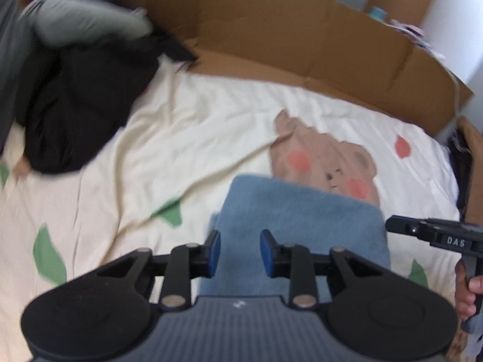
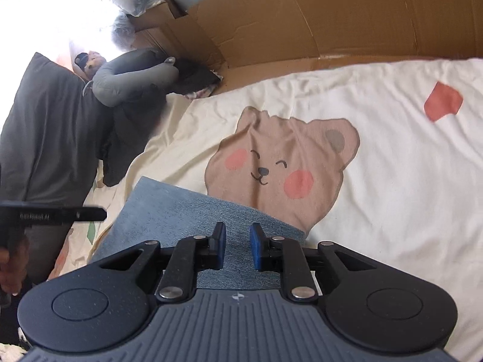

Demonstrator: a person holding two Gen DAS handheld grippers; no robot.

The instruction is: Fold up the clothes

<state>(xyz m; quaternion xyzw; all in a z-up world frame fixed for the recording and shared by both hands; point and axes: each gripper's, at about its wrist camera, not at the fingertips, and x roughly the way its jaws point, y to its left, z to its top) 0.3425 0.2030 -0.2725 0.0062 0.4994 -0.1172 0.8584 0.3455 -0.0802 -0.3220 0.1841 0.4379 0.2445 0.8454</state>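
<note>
The near end of the folded blue denim garment (image 2: 193,211) is hidden under the right gripper's body, and its far edge covers the lower part of the bear print (image 2: 280,163) on the bed sheet. In the left wrist view the pile of dark clothes (image 1: 75,99) is smeared by motion blur. The hand (image 1: 471,292) at that view's right edge is cut off.

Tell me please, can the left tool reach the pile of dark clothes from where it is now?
Probably yes. The left tool is open over the folded blue garment, and only bare bedsheet lies between it and the dark clothes to its far left. Nothing blocks that way.
</note>
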